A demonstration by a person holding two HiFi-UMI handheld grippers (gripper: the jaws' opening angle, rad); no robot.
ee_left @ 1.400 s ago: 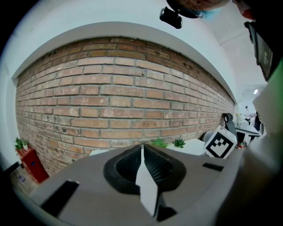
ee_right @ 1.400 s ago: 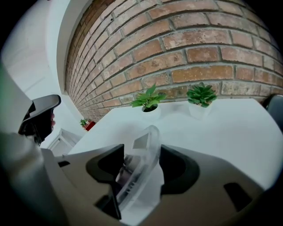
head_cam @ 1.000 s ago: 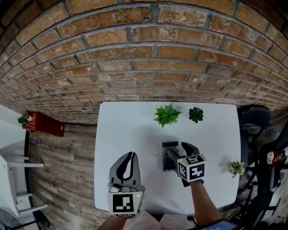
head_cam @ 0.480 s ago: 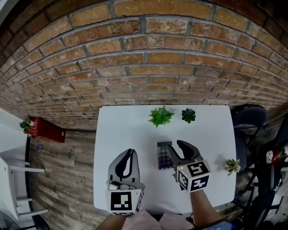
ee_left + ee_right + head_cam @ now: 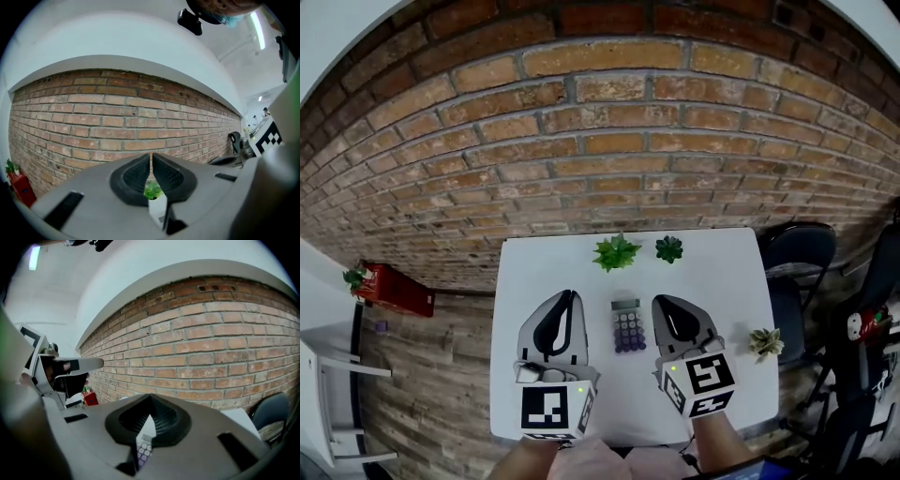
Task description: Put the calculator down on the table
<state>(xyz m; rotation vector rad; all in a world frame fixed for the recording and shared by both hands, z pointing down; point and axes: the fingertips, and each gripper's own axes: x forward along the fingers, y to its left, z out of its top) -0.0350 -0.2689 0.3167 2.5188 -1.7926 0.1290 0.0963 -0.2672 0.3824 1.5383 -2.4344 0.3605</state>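
Calculator [image 5: 627, 330] lies flat on the white worktop [image 5: 722, 272], between the two grippers and clear of both. Left gripper [image 5: 571, 296] fingers are closed together, holding nothing. Right gripper [image 5: 659, 302] fingers are likewise closed and empty.

The worktop [image 5: 724, 277] is bare and passable on both sides of the calculator [image 5: 627, 329] at centre. A green plant [image 5: 615, 252] and a dark plant [image 5: 668, 248] obstruct the far edge below the brick wall [image 5: 609, 169]. A small plant [image 5: 762, 341] stands near the right edge, apparently clear of the chair [image 5: 797, 253].
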